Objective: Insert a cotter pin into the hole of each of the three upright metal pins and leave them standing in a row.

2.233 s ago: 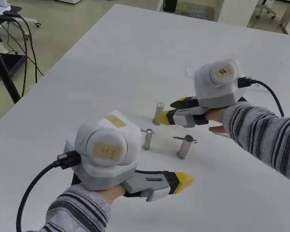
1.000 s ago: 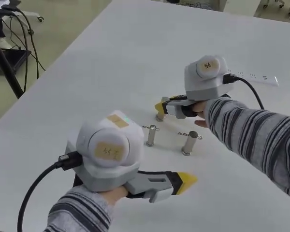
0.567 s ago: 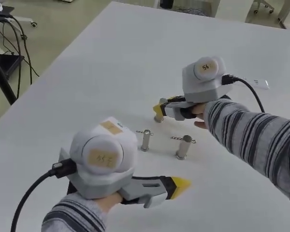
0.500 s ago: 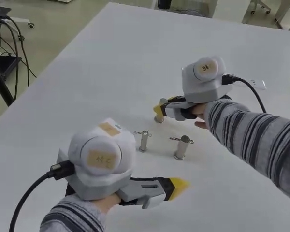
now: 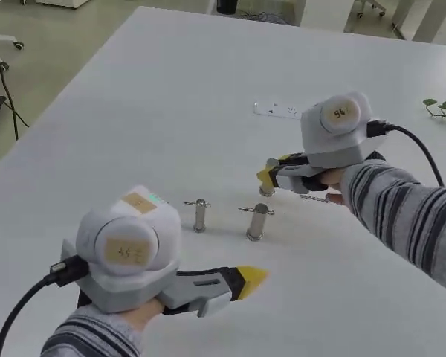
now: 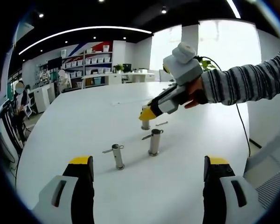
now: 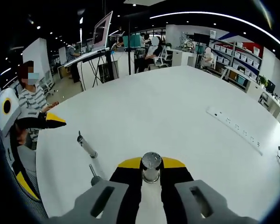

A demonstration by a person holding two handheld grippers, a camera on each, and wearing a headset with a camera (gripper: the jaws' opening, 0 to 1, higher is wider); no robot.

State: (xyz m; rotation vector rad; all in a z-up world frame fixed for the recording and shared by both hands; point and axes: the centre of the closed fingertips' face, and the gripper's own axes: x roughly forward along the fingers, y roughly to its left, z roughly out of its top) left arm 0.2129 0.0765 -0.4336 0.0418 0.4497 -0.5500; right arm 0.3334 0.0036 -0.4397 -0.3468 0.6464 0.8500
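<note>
The right gripper (image 5: 266, 177) pinches a short, shiny metal pin (image 7: 151, 168) with a flat round top, while near that gripper a second pin (image 5: 258, 221) and a third pin (image 5: 201, 214) stand up with cotter pins (image 5: 247, 210) through them, and the left gripper (image 6: 149, 163) is spread wide.

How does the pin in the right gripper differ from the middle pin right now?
The middle pin carries a cotter pin through its top; the gripped pin has none. The gripped pin is clamped between the jaws of the right gripper; the middle pin stands free, touched by nothing. Both are grey metal cylinders, upright on the table.
</note>
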